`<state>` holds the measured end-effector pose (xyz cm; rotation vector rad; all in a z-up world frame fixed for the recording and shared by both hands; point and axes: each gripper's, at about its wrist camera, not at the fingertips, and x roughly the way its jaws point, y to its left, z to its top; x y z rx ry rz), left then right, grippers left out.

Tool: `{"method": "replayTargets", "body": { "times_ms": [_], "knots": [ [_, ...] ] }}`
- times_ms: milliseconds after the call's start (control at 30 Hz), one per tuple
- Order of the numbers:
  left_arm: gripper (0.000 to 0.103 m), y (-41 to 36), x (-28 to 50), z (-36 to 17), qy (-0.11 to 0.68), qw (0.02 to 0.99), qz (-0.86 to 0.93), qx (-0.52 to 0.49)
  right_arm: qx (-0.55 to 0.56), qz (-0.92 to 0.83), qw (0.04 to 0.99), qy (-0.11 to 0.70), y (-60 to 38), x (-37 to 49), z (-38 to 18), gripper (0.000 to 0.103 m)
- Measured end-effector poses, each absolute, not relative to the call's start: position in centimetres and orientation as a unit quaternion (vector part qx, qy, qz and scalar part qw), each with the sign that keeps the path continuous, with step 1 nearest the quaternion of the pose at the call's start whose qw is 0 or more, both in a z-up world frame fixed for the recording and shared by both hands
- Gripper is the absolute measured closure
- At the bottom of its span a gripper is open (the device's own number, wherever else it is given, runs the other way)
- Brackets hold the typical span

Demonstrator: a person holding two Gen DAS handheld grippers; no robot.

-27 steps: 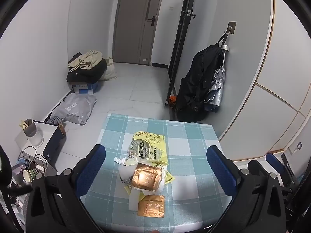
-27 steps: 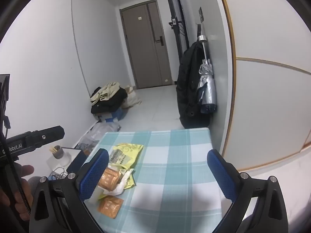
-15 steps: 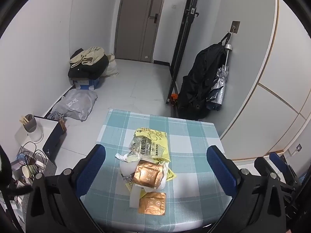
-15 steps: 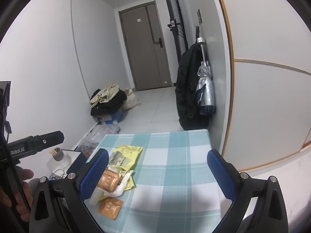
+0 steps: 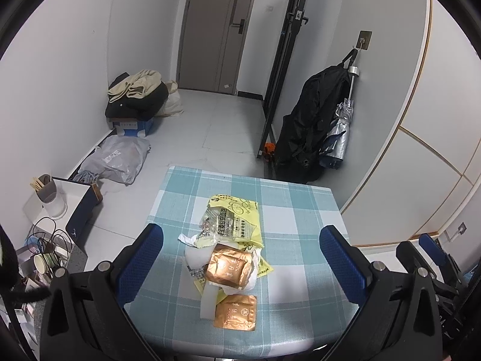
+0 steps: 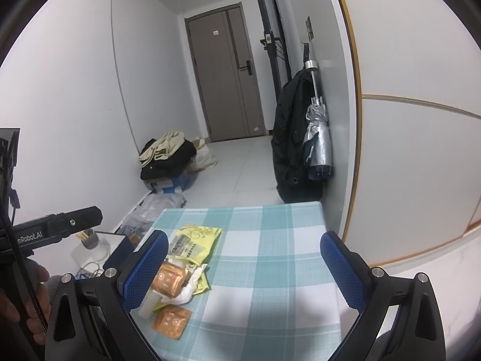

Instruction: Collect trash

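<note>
Approach stage, by the look of it: nothing lifted yet, nothing bagged, no bin or sack in sight. On the left, left gripper (image 5: 241,266) hanging above the worktop (image 5: 303,210), tipped downward, jaws spread as wide as they go, pinching nothing and touching nothing. Framed between them, the trash pile (image 5: 228,249): a yellow printed bag (image 5: 240,216) at the far end, crumpled white wrapping (image 5: 195,255) under a copper foil pouch (image 5: 227,266) in the middle, and a second copper sachet (image 5: 236,311) lying flat nearest the camera, just beside the heap. Likely next: lower toward the pile and close on one loose piece, probably the top pouch or the flat sachet; the flat one calls for a low, shallow pinch at an edge. Further right, right gripper (image 6: 243,266) also clear of the checked cloth, jaws fully apart and empty, aimed at bare worktop with the pile off beside its left jaw; a shift toward the wrappers needed before any grasp.
</note>
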<state>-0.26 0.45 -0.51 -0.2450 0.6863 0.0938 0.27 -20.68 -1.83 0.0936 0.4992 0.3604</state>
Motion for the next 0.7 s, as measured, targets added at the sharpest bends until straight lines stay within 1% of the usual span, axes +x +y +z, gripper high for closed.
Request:
{"method": "replayTargets", "body": {
  "times_ms": [700],
  "knots": [
    [0.001, 0.90, -0.83, -0.23, 0.327, 0.937, 0.031, -0.120, 0.039, 0.178, 0.953, 0.241, -20.27, -0.01, -1.79, 0.001]
  ]
}}
